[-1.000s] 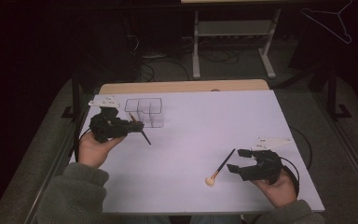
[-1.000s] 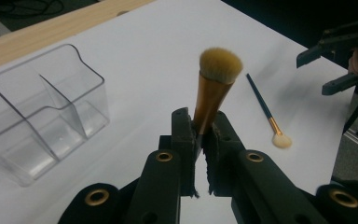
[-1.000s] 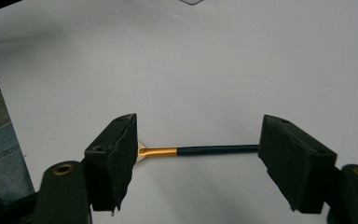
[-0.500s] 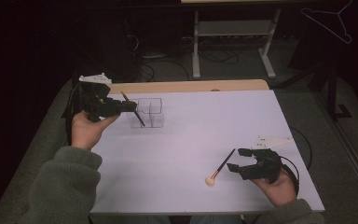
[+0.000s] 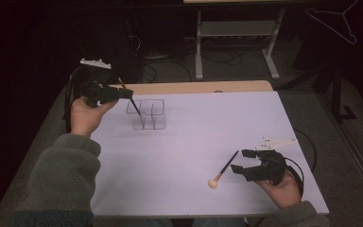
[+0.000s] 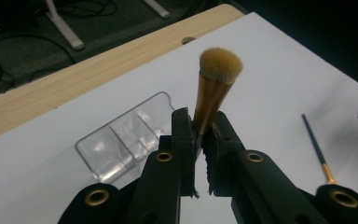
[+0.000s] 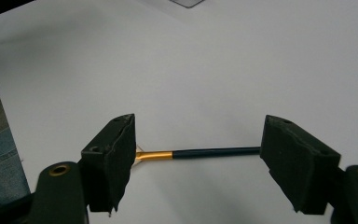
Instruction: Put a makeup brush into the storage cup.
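With the left gripper (image 5: 105, 92) clenched on a brush (image 6: 213, 93) at the organizer's (image 5: 146, 114) ten o'clock, steer the handle tip plumb over a cell before lowering, while the right gripper (image 5: 249, 163) gapes astride the second brush (image 5: 222, 169).

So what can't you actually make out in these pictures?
- Left gripper view: the held makeup brush has its handle hidden behind the left tongs.
- Right gripper view: the second brush has its head covered by one pad of the open right tongs.
- High view: the clear organizer is too small and see-through to tell if its compartments hold anything.
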Action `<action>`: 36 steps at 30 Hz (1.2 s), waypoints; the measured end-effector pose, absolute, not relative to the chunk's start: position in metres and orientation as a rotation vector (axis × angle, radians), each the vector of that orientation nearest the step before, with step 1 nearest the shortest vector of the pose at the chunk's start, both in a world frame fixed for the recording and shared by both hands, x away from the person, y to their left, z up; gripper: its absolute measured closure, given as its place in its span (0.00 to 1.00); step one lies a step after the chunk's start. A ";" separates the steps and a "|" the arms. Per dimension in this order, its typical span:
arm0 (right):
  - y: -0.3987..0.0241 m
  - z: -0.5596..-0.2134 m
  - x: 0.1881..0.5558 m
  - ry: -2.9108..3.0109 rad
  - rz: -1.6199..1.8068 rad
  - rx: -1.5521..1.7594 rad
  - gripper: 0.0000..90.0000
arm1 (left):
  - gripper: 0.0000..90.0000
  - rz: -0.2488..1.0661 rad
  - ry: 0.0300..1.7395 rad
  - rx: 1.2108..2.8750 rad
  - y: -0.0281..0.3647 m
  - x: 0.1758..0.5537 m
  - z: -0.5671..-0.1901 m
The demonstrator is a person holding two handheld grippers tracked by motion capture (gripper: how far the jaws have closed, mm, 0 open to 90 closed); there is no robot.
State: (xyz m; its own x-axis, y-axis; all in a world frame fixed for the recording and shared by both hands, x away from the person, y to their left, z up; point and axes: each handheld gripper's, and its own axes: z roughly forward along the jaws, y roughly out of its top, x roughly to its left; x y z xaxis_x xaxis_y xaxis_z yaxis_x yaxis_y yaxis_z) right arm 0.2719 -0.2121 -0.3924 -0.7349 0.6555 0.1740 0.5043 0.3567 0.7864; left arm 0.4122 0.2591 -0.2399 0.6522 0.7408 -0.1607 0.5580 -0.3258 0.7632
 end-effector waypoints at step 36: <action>-0.219 -0.392 0.274 2.435 1.329 1.055 0.29 | 0.92 0.343 1.202 1.995 0.268 0.460 -0.266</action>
